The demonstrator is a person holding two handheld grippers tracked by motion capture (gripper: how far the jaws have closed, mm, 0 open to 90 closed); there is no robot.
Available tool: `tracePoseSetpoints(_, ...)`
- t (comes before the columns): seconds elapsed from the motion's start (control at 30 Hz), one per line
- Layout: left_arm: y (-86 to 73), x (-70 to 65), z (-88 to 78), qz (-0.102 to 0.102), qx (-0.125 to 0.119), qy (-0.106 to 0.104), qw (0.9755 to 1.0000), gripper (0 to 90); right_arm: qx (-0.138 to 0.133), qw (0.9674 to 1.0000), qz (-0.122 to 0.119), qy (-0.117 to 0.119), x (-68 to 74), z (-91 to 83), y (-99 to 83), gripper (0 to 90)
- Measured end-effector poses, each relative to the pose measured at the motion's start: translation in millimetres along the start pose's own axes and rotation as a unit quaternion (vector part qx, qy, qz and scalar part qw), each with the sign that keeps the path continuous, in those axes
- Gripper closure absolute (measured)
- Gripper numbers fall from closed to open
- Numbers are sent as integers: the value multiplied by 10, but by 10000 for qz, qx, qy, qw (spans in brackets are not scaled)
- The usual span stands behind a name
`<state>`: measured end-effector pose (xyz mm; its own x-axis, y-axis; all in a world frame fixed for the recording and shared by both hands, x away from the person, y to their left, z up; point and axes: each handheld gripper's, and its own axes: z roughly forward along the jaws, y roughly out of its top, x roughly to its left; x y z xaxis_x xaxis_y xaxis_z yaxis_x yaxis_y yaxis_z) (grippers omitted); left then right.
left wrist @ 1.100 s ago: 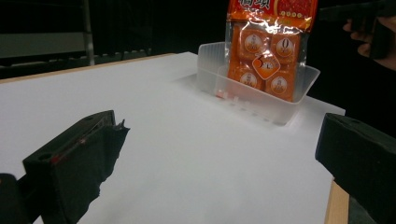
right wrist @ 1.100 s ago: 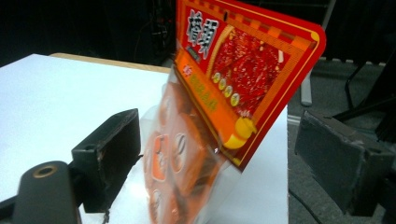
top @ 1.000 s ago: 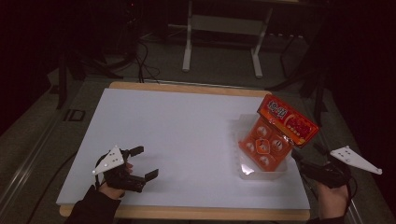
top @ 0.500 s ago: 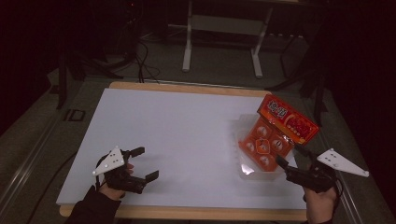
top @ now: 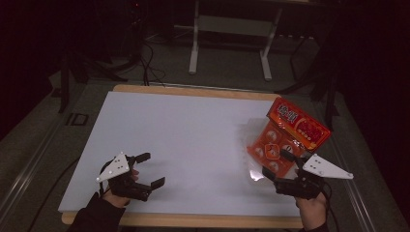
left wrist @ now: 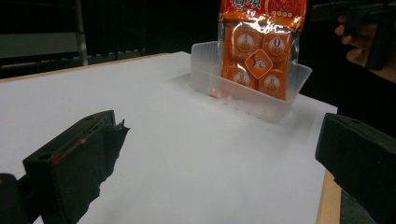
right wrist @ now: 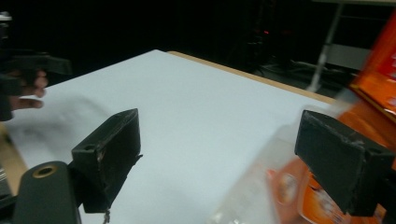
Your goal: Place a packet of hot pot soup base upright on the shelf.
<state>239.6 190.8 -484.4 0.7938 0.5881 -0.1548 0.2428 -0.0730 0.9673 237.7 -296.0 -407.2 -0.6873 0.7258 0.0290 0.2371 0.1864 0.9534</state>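
Orange snack packet (top: 290,137) stands tilted in clear plastic tray (top: 256,159) at right side of white table (top: 193,140). Packet has red-orange header with printed characters, clear window showing individually wrapped orange pieces with round white marks. Right gripper (top: 286,170), jaws spread wide, sits just beside tray's near end; tray and packet blurred past its right jaw in right gripper view. Left gripper (top: 149,169), jaws apart and empty, rests near table's front left, well apart from tray.

Packet (top: 289,137) stands in tray (left wrist: 289,88) at table's (top: 193,130) right
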Motion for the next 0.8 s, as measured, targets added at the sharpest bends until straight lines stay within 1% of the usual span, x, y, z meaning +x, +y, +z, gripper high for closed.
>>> tracePoseSetpoints(0.07, 2, -4, -1, 16, -11, -5, 10000, 0, 6, 9999, -61, 105, 35, 41, -5, 141)
tracePoseSetpoints(0.13, 1, -6, -2, 21, -3, -27, 10000, 0, 1, 9997, -67, 231, 61, 81, -14, 141)
tracePoseSetpoints(0.33, -6, -9, 3, 17, 15, -57, 10000, 0, 125, 9988, -266, 381, 133, 181, -60, 138)
tracePoseSetpoints(0.43, -9, -12, 7, 35, 37, -72, 10000, 0, 184, 9984, -272, 454, 173, 231, -90, 138)
tracePoseSetpoints(0.5, -10, -17, 9, 32, 34, -90, 9999, 0, 237, 9978, -265, 562, 189, 267, -111, 137)
tracePoseSetpoints(0.6, -12, -22, 11, 48, 27, -100, 9999, 0, 269, 9975, -290, 590, 211, 296, -134, 137)
tracePoseSetpoints(0.63, -12, -24, 13, 50, 33, -109, 9999, 0, 300, 9971, -272, 648, 218, 313, -146, 137)
tracePoseSetpoints(0.77, -14, -29, 15, 75, 40, -130, 9999, 0, 325, 9965, -281, 724, 257, 375, -200, 137)
tracePoseSetpoints(0.8, -17, -30, 16, 85, 36, -148, 9998, 0, 316, 9964, -329, 708, 268, 387, -211, 138)
